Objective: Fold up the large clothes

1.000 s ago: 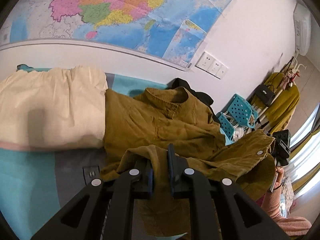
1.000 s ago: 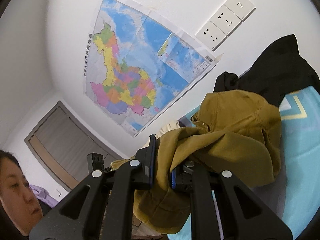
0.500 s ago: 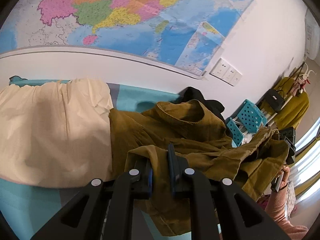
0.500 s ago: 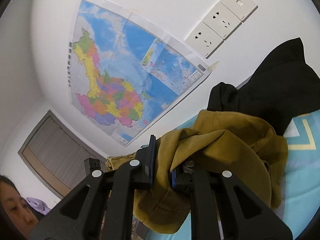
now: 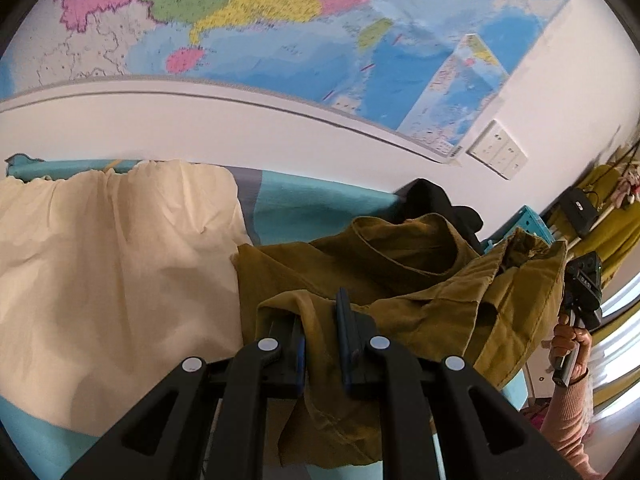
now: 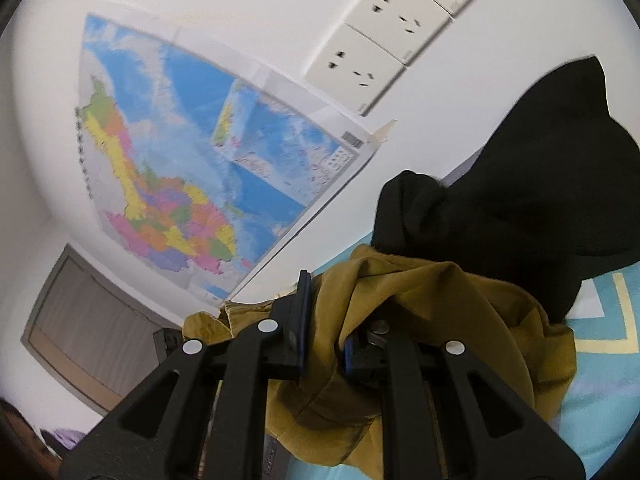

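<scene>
Since a second ago both grippers have been carrying the olive-brown corduroy shirt (image 5: 400, 280) toward the wall, so the wall map (image 5: 280, 32) and the wall sockets (image 6: 384, 32) are now filling far more of each view, and the shirt's spread body is bunching up closer in front of the left gripper (image 5: 322, 340). That left gripper is clamping a fold of the shirt's edge between its blue-padded fingers, with cloth hanging down below the jaws and more of it draping over the left finger. Ahead of it the collar is standing open, and the rest of the shirt is stretching to the right toward the right gripper (image 5: 580, 296), which is showing there in the person's hand (image 5: 568, 340). In the right wrist view the right gripper (image 6: 324, 320) is likewise pinching a bunched fold of the shirt (image 6: 420, 312), which is spilling over its right finger and sagging below. A black garment (image 6: 520, 184) is lying just beyond and to the right of that bundle, on the turquoise bed cover (image 6: 600, 380). To the left of the left gripper a cream cloth (image 5: 112, 272) is lying flat, touching the shirt's side edge.
</scene>
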Demonstrator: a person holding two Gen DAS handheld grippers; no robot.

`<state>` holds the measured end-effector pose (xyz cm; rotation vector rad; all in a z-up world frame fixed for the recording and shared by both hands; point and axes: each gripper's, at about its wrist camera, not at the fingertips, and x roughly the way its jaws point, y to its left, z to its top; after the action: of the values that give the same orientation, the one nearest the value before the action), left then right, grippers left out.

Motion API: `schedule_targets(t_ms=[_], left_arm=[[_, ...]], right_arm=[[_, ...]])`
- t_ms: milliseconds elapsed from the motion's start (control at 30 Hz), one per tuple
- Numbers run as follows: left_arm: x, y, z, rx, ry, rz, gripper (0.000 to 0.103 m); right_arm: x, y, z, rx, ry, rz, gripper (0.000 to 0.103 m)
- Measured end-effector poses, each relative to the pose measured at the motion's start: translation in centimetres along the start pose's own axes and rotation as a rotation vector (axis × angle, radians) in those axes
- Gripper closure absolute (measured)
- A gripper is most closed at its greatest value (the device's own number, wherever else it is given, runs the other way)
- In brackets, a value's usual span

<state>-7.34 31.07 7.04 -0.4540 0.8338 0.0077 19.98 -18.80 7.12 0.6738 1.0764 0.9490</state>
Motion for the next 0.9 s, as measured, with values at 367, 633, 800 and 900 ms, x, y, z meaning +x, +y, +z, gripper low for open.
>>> schedule_targets(t_ms=[367, 633, 800, 900], left_arm=[[4.9, 2.4, 2.2, -0.073, 0.054, 0.053, 0.089], [7.7, 3.8, 2.6, -0.147, 0.081, 0.066, 0.088], [5.9, 4.7, 1.8, -0.2, 0.046, -0.055, 0.054], [3.0, 4.8, 0.5, -0.197, -0.036, -0.15, 0.028]], right_arm=[[4.2, -3.3, 1.5, 0.07, 0.032, -0.077, 0.076], [3.3, -2.1, 1.3, -0.011, 0.003, -0.086, 0.029], [1.6, 1.5, -1.2, -0.264, 0.028, -0.188, 0.026], [2.7, 2.2, -3.2, -0.394, 0.09, -0.282, 0.026]])
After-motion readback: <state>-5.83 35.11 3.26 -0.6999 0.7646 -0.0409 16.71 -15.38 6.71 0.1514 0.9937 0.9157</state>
